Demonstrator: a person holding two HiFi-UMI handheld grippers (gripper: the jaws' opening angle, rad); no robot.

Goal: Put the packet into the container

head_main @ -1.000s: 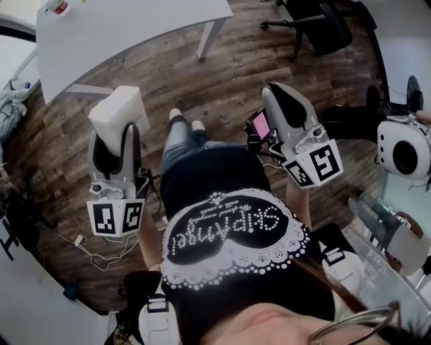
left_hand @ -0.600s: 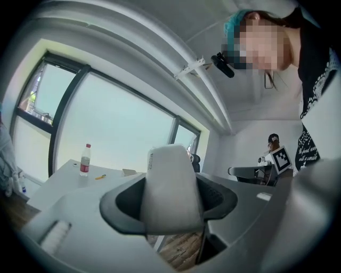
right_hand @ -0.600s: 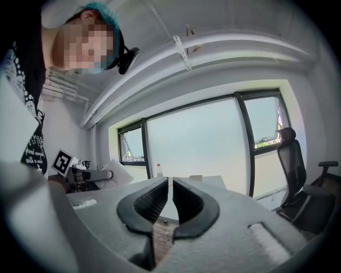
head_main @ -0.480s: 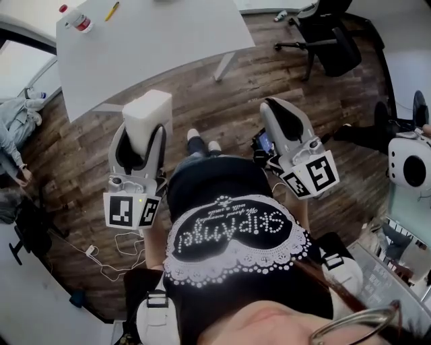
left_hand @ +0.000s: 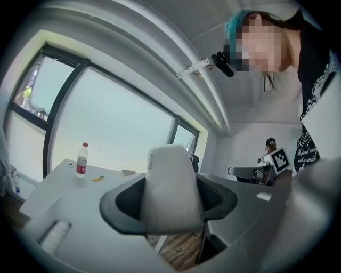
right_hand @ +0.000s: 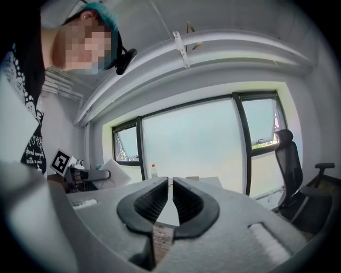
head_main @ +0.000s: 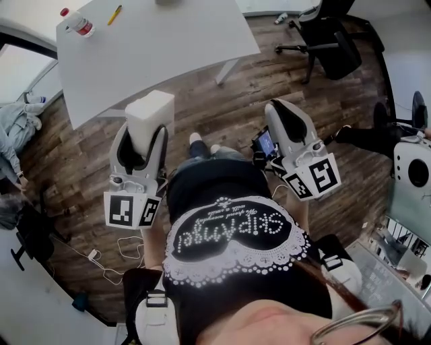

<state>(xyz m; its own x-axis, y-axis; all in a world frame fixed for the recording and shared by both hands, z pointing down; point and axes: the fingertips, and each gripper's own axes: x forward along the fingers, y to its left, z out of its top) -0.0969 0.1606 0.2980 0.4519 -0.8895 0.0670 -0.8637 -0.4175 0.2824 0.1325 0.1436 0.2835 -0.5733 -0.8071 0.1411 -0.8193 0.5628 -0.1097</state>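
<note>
I am looking down on a dark wood-plank floor [head_main: 222, 114], with a white table [head_main: 155, 47] ahead of me. A clear bottle [head_main: 76, 23] with a red label stands near the table's far left corner, and a yellow pen [head_main: 114, 13] lies just beside it. A black office chair [head_main: 330, 34] sits off to the right. Tall dark-framed windows [right_hand: 192, 144] behind the table give flat, pale daylight. The walls and ceiling are white. A loose white cable [head_main: 101, 255] lies on the floor at my left.
</note>
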